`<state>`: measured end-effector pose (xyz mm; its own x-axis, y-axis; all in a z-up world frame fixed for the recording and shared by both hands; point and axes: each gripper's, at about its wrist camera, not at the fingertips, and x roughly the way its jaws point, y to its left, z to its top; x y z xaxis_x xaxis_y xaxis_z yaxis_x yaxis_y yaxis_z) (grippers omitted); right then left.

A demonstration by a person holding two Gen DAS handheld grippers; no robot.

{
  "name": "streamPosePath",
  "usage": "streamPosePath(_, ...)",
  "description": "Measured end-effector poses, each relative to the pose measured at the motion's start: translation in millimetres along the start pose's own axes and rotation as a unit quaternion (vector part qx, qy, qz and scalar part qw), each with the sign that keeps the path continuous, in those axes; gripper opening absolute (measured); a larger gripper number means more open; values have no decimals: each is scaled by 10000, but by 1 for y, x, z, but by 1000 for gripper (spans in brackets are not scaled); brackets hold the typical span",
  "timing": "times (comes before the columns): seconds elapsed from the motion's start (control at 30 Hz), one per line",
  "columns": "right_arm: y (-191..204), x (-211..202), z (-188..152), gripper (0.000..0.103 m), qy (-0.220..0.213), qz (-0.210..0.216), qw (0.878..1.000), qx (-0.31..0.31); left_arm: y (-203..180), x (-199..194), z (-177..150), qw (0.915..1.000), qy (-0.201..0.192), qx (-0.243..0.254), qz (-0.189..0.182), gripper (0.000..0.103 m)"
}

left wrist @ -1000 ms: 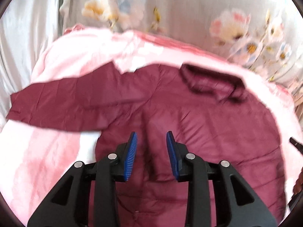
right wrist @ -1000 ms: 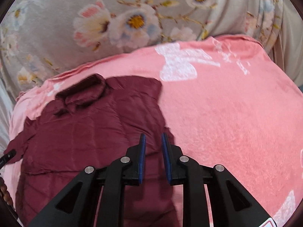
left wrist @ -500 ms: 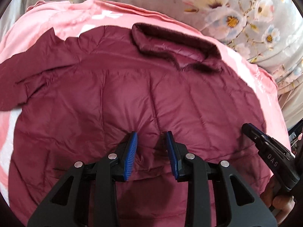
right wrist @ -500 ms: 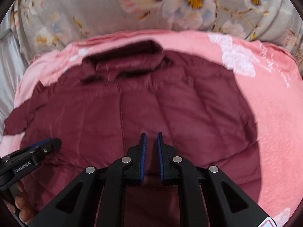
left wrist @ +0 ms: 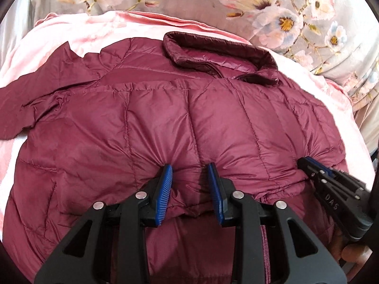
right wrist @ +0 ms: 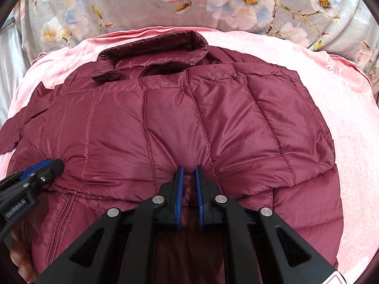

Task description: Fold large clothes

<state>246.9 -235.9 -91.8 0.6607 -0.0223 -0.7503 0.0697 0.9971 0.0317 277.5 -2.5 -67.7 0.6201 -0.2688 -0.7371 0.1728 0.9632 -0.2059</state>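
Item: maroon quilted jacket [left wrist: 189, 123], lying front-up on a pink blanket [left wrist: 78, 30], collar [left wrist: 220, 54] toward twelve o'clock in both wrist views. One sleeve [left wrist: 30, 99] is trailing out flat toward nine o'clock in the left view. The hem edge is sitting doubled back over the lower body, with the zipper [left wrist: 266, 248] showing beneath it at five o'clock. This suggests a bottom-to-collar fold is being made.

Left gripper [left wrist: 190, 172]: resting at the folded hem edge, near six o'clock of its own view. The jaws are standing partly apart with a puff of quilted fabric bunching between the blue pads [left wrist: 165, 189]. Fabric is puckering toward both pads, so it appears to be pinching the doubled layer, probably to keep both thicknesses together.

Right gripper [right wrist: 188, 177]: placed along the same hem line, seen at three o'clock from the left wrist. The jaws are nearly together, with a thin ridge of fabric caught between them. Creases are radiating from the pinch, which supports a real hold.

Placement note: the two grippers are spaced apart along one edge, likely so the hem travels level and the slippery shell is not skewing.

Surroundings: a grey floral bedcover [right wrist: 213, 2] is lying beyond the blanket at twelve o'clock. A person's fingers [right wrist: 14, 253] are showing at eight o'clock, under the left tool.
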Motion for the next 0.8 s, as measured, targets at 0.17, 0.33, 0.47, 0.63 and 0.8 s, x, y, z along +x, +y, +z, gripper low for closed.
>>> streamPosePath(0.17,-3,-1,0,8,-17,80,9999,106,83,-63,14,9888,-708,-1257,-377,75)
streamPosePath(0.33,-3,-1,0,8,-22,66,9999,107,214,-123,30,9547,-1415,-2502,776,86)
streamPosePath(0.47,-2,-1,1,8,-25,32,10000,89,324,-138,28,9125,-1457,-3392,1761,86)
streamPosePath(0.63,1,-1,0,9,-26,-55,10000,23,403,-131,17,8756,-1385,-4091,2164,85)
streamPosePath(0.8,3,-1,0,9,-31,-110,9999,5,425,-117,12,8613,-1397,-4410,2101,83)
